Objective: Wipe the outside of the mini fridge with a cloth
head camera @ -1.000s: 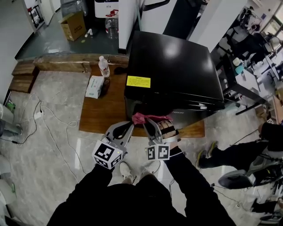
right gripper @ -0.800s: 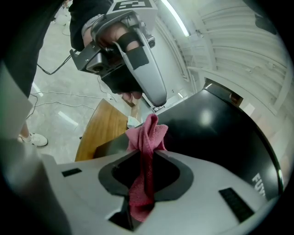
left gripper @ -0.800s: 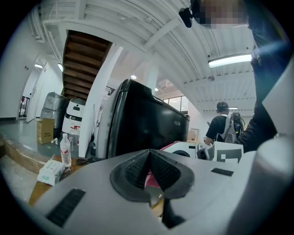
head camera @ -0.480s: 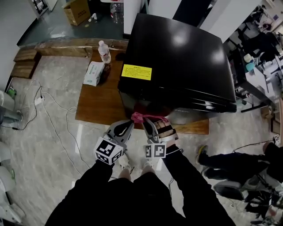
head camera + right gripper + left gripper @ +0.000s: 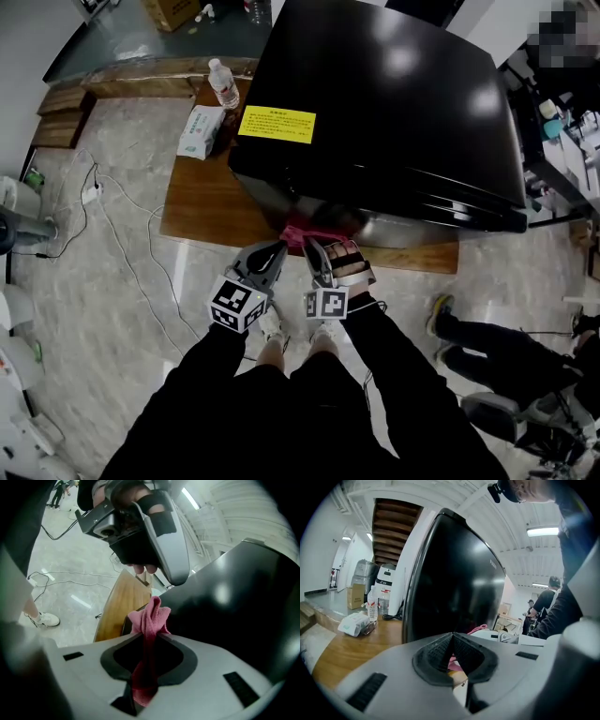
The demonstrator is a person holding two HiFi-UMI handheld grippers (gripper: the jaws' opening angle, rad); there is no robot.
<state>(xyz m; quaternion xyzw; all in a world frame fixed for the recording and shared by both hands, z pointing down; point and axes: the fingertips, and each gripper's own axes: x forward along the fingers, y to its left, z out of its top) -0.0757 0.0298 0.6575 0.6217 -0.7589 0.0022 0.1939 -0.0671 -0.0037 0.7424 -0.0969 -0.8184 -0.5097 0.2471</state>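
Moved closer to the mini fridge; pink cloth sits at its lower front. My right gripper clamps it; left gripper closed, seemingly empty. Soft, light, so I'd hold the bunched middle.

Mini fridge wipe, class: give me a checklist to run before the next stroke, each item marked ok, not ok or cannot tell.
1. Cloth clamped in the right gripper jaws: ok.
2. Left gripper shut, holding nothing: ok.
3. Cloth pressed against the mini fridge: cannot tell.
4. Bottle and white packet away from the fridge's front: ok.
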